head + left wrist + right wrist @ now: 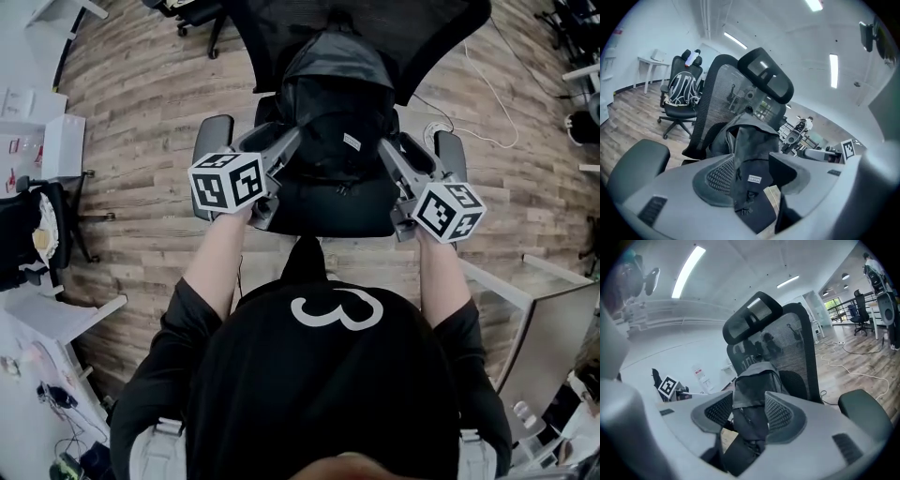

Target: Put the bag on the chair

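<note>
Black backpack fabric is seen at the centre of the head view: the bag [333, 122] is stood upright on the seat of the chair [328, 211], in front of the mesh backrest [441, 33]. The left gripper [284, 148] and the right gripper [389, 152] are held at the bag's two sides, at mid-frame. Both pairs of jaws are spread apart, released. The bag is framed between them in each gripper view without being pinched.
</note>
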A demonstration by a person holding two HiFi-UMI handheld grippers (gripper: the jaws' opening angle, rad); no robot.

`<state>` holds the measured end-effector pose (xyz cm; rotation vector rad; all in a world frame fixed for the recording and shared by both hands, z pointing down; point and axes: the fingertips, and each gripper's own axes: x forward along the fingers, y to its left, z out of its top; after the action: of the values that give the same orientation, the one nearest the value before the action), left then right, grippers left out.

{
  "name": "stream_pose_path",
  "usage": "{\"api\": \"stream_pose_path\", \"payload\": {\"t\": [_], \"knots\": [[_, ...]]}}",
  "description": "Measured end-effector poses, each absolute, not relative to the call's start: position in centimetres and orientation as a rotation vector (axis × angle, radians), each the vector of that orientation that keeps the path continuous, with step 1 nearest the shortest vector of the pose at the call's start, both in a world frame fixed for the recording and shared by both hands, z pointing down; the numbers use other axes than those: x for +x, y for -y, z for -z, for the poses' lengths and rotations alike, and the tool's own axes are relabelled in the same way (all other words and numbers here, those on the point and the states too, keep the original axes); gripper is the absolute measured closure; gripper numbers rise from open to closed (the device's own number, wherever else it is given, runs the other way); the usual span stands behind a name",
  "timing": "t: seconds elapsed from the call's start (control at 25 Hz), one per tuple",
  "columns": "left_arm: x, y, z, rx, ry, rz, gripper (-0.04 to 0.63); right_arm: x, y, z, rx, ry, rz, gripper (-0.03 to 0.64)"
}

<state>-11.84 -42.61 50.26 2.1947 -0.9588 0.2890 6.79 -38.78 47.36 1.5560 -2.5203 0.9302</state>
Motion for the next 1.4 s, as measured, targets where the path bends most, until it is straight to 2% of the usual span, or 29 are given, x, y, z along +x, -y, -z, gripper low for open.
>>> {"api": "stream_pose_path", "payload": {"t": [0.28, 0.4, 0.52, 0.56, 0.64, 0.84, 1.0, 1.4], "knots": [[-9.9, 33.5, -45.4, 2.275, 0.893, -0.246, 0.379, 5.0, 30.7, -43.3, 1.441, 2.642, -0.844, 0.399], [-8.6, 29.9, -43.4, 2.291, 0.857, -0.205, 0.407, 4.4, 26.9, -40.4, 1.361, 2.726, -0.821, 0.402], [-7.5, 26.1, -41.4, 2.324, 0.817, -0.170, 0.420, 4.8, 23.5, -38.2, 1.394, 2.760, -0.775, 0.440], [-7.2, 24.9, -40.6, 2.340, 0.802, -0.157, 0.435, 5.0, 22.5, -37.7, 1.402, 2.764, -0.767, 0.471], [-6.6, 22.4, -39.1, 2.367, 0.766, -0.130, 0.485, 4.9, 20.2, -36.8, 1.361, 2.785, -0.752, 0.479], [-6.3, 17.2, -36.3, 2.407, 0.778, -0.147, 0.546, 3.3, 14.7, -34.7, 1.160, 2.831, -0.695, 0.507], [-6.6, 14.1, -33.5, 2.453, 0.800, -0.115, 0.563, 3.3, 11.9, -33.0, 1.136, 2.854, -0.670, 0.555], [-5.3, 7.7, -29.4, 2.607, 0.790, -0.154, 0.575, 3.9, 6.5, -29.9, 1.094, 2.960, -0.777, 0.588]]}}
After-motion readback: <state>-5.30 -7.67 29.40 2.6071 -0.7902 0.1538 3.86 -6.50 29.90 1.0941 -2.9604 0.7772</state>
